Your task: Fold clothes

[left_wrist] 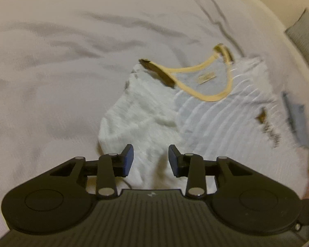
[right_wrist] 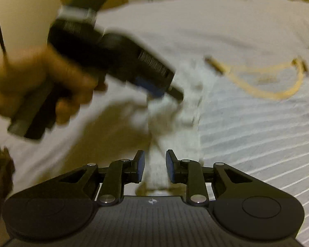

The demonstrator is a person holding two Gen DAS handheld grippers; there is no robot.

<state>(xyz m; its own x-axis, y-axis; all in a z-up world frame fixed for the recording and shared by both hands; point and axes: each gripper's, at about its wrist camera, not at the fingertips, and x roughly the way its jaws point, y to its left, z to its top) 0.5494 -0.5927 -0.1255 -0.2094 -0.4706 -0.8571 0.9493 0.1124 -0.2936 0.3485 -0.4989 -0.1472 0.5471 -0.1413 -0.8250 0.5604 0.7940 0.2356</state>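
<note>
Shirt [left_wrist: 206, 111] on bed [left_wrist: 51, 61]: left side folded in, rest unfolded. Left claw [left_wrist: 151, 158], right claw [right_wrist: 155, 164] released, empty.

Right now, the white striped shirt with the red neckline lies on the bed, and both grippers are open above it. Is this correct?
Not quite: the neckline is yellow, not red, as the left wrist view shows. The rest holds: the white striped shirt lies on the bed, and the left gripper and right gripper are both open above it.
</note>
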